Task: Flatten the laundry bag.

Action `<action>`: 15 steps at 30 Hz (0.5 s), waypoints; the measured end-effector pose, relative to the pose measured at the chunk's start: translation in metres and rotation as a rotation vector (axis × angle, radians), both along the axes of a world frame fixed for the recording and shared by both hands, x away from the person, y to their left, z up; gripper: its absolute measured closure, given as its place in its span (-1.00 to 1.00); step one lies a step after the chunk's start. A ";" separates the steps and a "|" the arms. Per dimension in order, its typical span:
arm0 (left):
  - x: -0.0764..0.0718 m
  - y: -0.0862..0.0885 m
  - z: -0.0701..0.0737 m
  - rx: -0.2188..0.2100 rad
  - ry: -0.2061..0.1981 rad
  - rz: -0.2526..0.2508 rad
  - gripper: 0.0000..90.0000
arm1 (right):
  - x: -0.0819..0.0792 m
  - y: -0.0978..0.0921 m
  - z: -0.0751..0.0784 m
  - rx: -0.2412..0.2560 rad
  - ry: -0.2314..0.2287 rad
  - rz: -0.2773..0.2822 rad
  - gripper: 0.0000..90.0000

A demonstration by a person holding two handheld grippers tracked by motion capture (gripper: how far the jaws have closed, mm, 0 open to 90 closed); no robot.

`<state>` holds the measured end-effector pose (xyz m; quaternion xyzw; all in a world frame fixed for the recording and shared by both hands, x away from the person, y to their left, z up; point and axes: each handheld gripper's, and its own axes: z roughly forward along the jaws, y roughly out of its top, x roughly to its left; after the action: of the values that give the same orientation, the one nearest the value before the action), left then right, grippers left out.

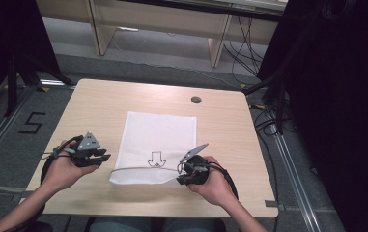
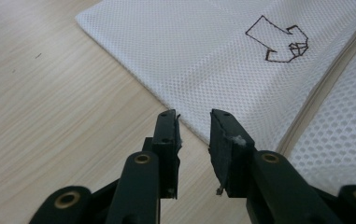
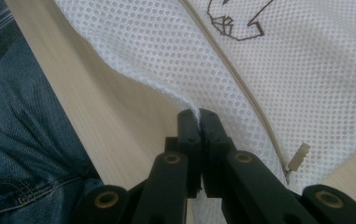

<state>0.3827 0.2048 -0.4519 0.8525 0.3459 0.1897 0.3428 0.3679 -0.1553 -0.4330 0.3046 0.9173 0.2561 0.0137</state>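
Pale wooden table (image 1: 99,101), white mesh bag (image 1: 160,135) lying flat at its middle.

At the left we hold the left gripper (image 1: 94,155) just beside the bag's edge, jaws apart over bare wood; at the right our right gripper (image 1: 187,170) has its jaws clamped on the bag's near corner, beside its zipper pull (image 3: 298,156).

1. The right gripper (image 3: 199,116) has its two black fingers (image 3: 188,130) pressed together on the edge of a white mesh bag (image 3: 306,84).
2. The bag's zipper pull (image 3: 299,156) lies just right of the fingers.
3. A black arrow drawing (image 3: 236,21) marks the mesh.
4. The pale bench (image 3: 96,121) and blue jeans (image 3: 21,135) show at the left.
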 end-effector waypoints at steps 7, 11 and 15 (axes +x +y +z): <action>0.001 -0.012 0.004 0.020 0.004 -0.043 0.53 | -0.004 -0.002 -0.012 -0.011 0.050 -0.026 0.99; 0.001 -0.018 0.004 0.012 0.004 -0.058 0.50 | -0.003 -0.004 -0.019 -0.016 0.062 -0.029 0.98; 0.000 -0.028 0.004 0.009 -0.001 -0.079 0.48 | -0.001 -0.006 -0.026 -0.019 0.071 -0.041 0.98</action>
<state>0.3827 0.1769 -0.4475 0.8670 0.3108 0.1779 0.3465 0.3670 -0.1615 -0.4593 0.3323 0.9131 0.2361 -0.0109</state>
